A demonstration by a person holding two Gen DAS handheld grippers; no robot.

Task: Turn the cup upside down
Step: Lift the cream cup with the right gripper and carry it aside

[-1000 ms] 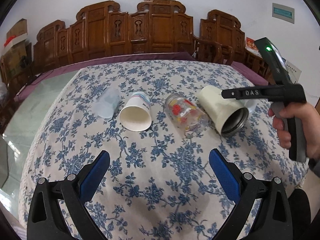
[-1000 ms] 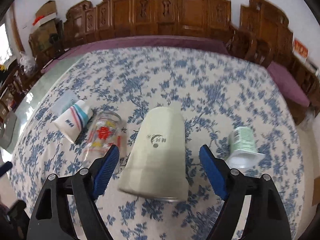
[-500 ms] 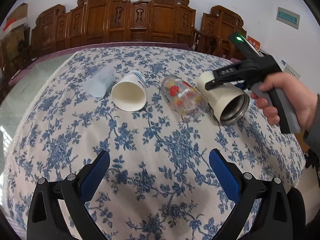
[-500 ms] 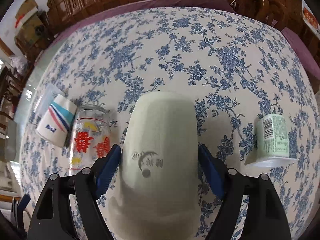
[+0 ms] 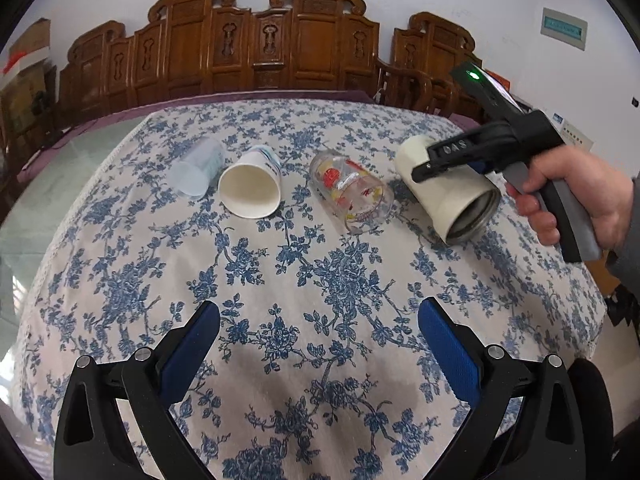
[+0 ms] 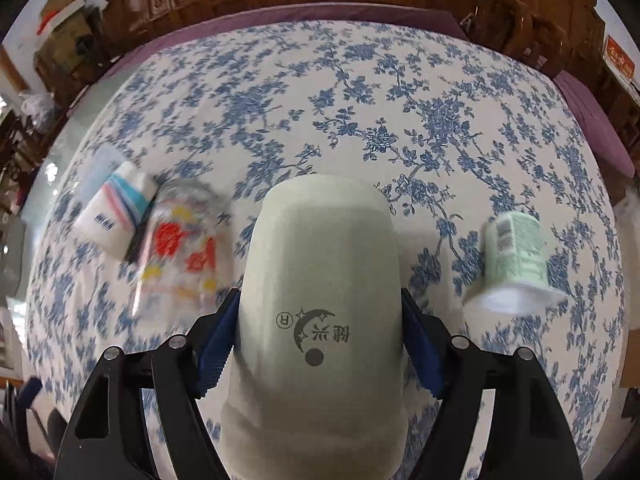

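A cream cup with a steel-lined mouth (image 5: 448, 192) lies on its side on the floral tablecloth, mouth toward me; in the right wrist view the cup (image 6: 320, 320) fills the centre. My right gripper (image 6: 320, 340) is shut on the cream cup, blue pads pressing both its sides; it also shows in the left wrist view (image 5: 440, 160). My left gripper (image 5: 319, 340) is open and empty, low over the near part of the table.
Left of the cream cup lie a printed glass (image 5: 352, 192), a white paper cup (image 5: 250, 188) and a clear plastic cup (image 5: 196, 168), all on their sides. A pale green cup (image 6: 514, 256) lies to the right. Carved wooden chairs (image 5: 260, 40) line the far edge.
My right gripper moved in around the cream cup and closed on its sides. The left gripper stayed open, its view shifting slightly.
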